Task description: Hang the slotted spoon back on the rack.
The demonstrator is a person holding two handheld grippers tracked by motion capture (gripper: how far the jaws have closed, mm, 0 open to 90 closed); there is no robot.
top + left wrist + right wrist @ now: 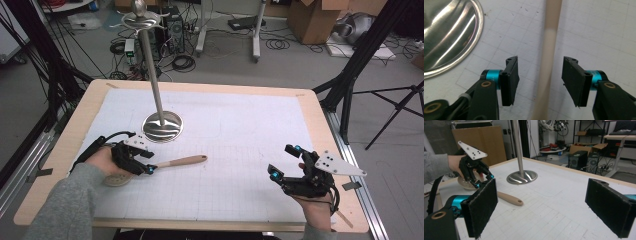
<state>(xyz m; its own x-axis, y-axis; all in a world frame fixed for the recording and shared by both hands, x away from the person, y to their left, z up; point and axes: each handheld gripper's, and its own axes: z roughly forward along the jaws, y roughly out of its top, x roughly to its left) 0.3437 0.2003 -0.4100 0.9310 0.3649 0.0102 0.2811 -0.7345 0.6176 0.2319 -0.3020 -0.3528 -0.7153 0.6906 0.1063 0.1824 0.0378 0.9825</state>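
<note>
While the left gripper (150,167) straddles it with jaws apart, untouching, the wooden slotted spoon (165,165) lies flat, handle pointing away beside the stand base (162,127); the right gripper (282,162) gapes wide, empty.

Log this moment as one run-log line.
left gripper: open, fingers astride wooden spoon handle, not touching | right gripper: open, empty | stand: upright

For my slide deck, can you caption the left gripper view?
Left gripper open astride a wooden spoon handle, pads not touching it, beside a steel stand base.
</note>
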